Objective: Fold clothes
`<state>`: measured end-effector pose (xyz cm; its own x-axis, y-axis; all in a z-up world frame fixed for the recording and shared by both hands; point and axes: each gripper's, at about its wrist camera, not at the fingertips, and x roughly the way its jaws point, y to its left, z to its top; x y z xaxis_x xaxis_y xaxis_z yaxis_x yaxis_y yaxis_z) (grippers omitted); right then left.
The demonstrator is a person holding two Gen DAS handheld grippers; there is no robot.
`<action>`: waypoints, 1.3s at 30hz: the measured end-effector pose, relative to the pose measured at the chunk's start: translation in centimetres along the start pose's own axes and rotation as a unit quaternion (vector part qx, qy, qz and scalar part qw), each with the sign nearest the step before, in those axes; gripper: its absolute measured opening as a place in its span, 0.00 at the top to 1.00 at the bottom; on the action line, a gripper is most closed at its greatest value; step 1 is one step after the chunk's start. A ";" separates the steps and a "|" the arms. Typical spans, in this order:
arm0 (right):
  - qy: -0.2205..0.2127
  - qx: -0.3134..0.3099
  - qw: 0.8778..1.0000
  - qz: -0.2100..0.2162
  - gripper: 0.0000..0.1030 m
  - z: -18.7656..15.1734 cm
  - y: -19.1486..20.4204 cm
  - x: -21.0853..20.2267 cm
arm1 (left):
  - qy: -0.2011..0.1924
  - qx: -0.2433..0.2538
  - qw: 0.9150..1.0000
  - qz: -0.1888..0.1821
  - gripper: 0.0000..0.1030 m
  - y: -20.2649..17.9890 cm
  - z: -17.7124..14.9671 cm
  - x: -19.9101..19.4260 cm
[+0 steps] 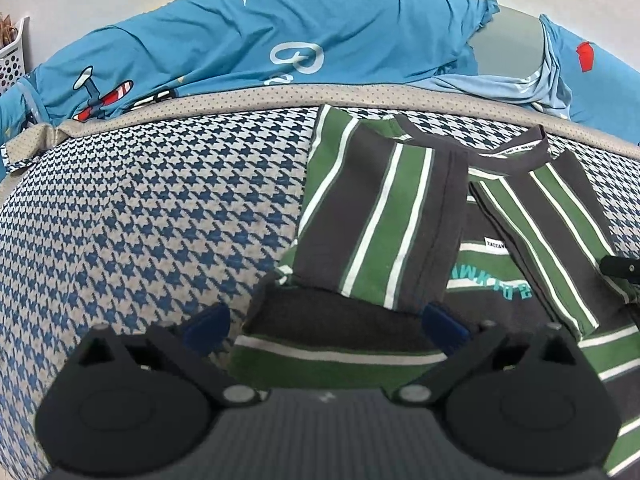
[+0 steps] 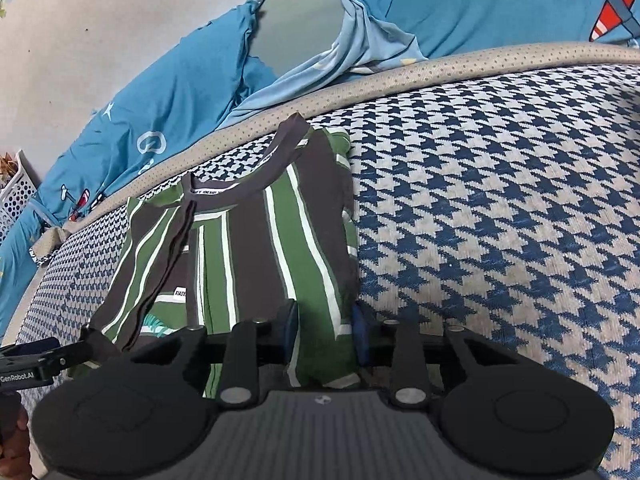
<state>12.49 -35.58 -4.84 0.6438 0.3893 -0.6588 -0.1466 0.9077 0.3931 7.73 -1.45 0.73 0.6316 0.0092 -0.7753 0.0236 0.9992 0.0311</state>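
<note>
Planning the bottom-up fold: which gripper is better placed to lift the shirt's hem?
Right: the right gripper pinches the near edge of the striped shirt, while the left gripper straddles the hem wide open.

Even, soft light with no glare; faint shadows lie under the folded green-and-grey striped shirt (image 1: 384, 216). Fisheye bending curves the edges, corners darken, and the nearest parts look slightly soft.
</note>
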 end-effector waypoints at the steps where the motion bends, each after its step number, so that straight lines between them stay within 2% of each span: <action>1: -0.003 -0.003 1.000 -0.004 0.77 0.0 0.1 0.1 | 0.002 0.001 1.000 0.001 0.00 0.0 0.0 0.1; 3: -0.009 -0.006 1.000 -0.012 0.86 -0.1 0.2 0.2 | 0.005 0.003 1.000 0.002 0.00 -0.1 0.0 0.4; 5: -0.012 0.000 1.000 -0.015 0.89 -0.1 0.2 0.1 | 0.008 0.003 1.000 0.002 0.00 0.0 0.0 0.5; 15: -0.048 0.013 0.999 -0.019 0.92 0.8 3.1 -1.1 | 0.005 -0.014 1.000 0.005 0.00 1.7 0.2 -0.1; 23: -0.092 -0.001 0.996 0.001 0.92 1.7 8.3 -2.5 | 0.000 -0.042 0.999 0.006 0.00 4.0 0.3 -0.7; 29: -0.114 -0.035 0.992 0.032 0.92 2.3 13.3 -2.3 | 0.000 -0.069 0.998 0.008 0.00 6.3 0.2 -1.2; 39: -0.095 -0.115 0.986 0.072 0.92 1.6 20.5 2.6 | 0.010 -0.122 0.992 0.016 0.00 10.9 -0.4 -1.6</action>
<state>12.36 -16.19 2.61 0.7298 0.5001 -0.4662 -0.3991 0.8653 0.3034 6.62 9.49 2.07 0.6136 0.0403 -0.7886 -0.1869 0.9777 -0.0954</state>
